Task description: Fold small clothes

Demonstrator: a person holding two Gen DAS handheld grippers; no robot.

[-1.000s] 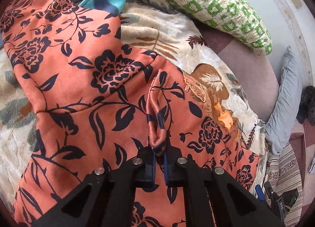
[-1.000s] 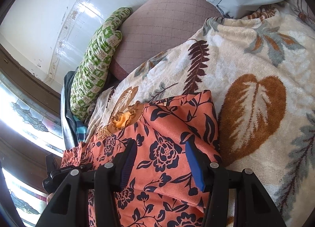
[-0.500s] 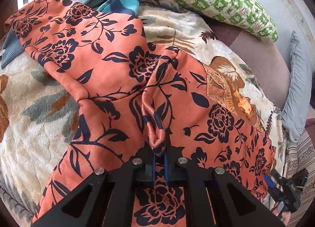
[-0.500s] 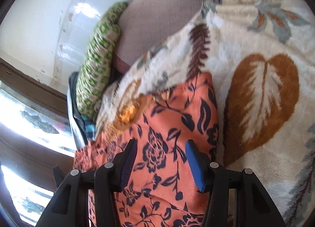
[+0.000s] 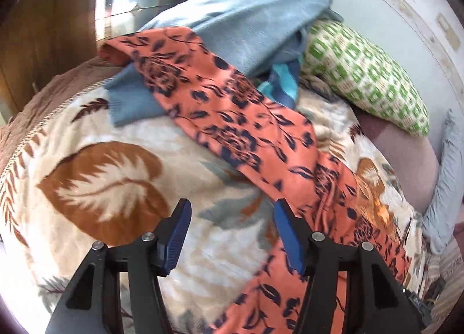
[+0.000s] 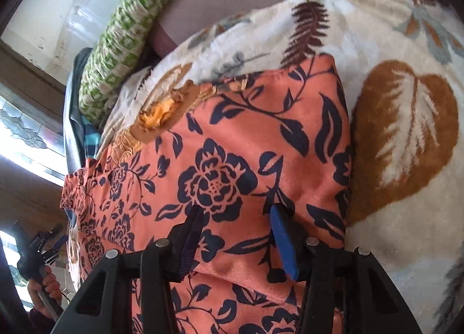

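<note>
Since a second ago my left gripper point(image 5: 230, 216) has let go of the pinched ridge of the orange floral garment point(image 5: 232, 119); its jaws have just been opening and now stand wide with only the leaf-print blanket point(image 5: 95, 189) showing between them. That hand has also swung off to the side, so its camera now looks along one long strip of the garment that runs away toward the blue-grey cloth point(image 5: 240, 29) and the green checked pillow point(image 5: 362, 76) at the back. I judge the release was deliberate: the fold it carried is laid down, and the hand is clearing away so the cloth can settle.

My right gripper point(image 6: 236, 218) hangs half open over the garment's body point(image 6: 246, 165), with no cloth pinched; whether its pads touch the fabric I cannot tell. It points steeply down near the garment's far right edge, beside the big brown leaf of the blanket point(image 6: 406, 136). I read that as lining up on that edge for the next fold.

At the lower left of the right view, the person's hand point(image 6: 43, 287) grips the left tool's handle, well apart from the right one.
</note>
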